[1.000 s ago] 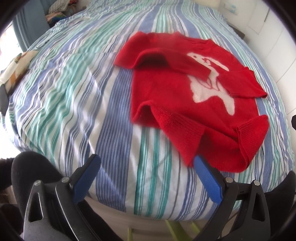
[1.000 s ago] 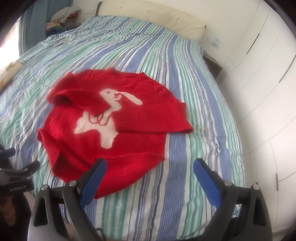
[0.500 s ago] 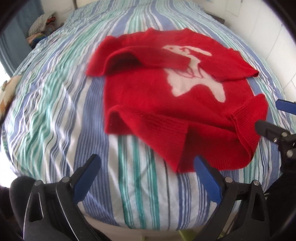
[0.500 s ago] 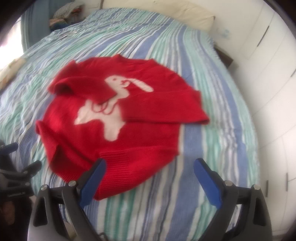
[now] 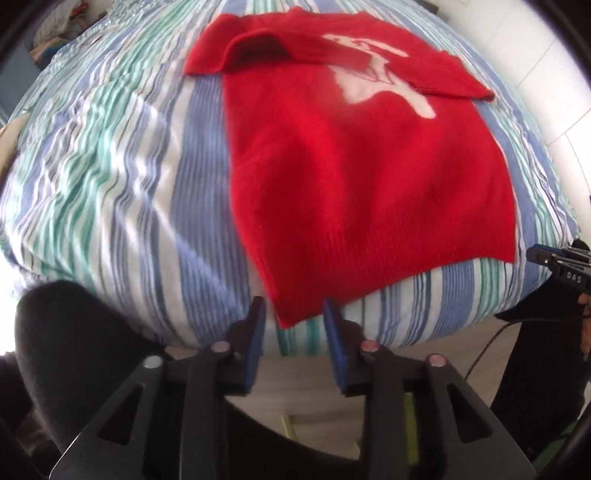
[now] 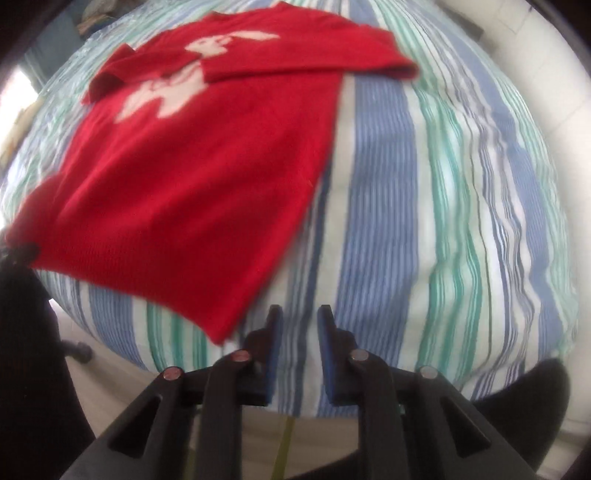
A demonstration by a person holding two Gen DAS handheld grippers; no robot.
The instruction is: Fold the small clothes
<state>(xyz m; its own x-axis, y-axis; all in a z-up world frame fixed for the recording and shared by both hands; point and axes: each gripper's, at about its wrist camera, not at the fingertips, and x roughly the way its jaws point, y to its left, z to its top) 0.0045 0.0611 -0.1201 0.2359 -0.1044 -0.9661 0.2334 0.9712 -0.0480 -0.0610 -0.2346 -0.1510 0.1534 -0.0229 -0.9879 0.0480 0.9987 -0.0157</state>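
Bed (image 5: 110, 155) wearing a blue, green and white striped cover, filling most of both views. White wall panels (image 5: 546, 92) standing to its right. Daylight glaring in at left (image 6: 18, 92). Clothes pile (image 5: 55, 22) lying far back, blurred.

A small red knitted sweater (image 5: 362, 166) with a white rabbit figure (image 6: 173, 85) on its chest lies face up and mostly flat on the striped bed cover (image 5: 122, 155), its neckline toward the far end and its ribbed hem along the near edge of the bed. Both sleeves are folded inward across the chest, partly covering the white figure. The hem's corners sit right at the near edge, where the cover curves downward.
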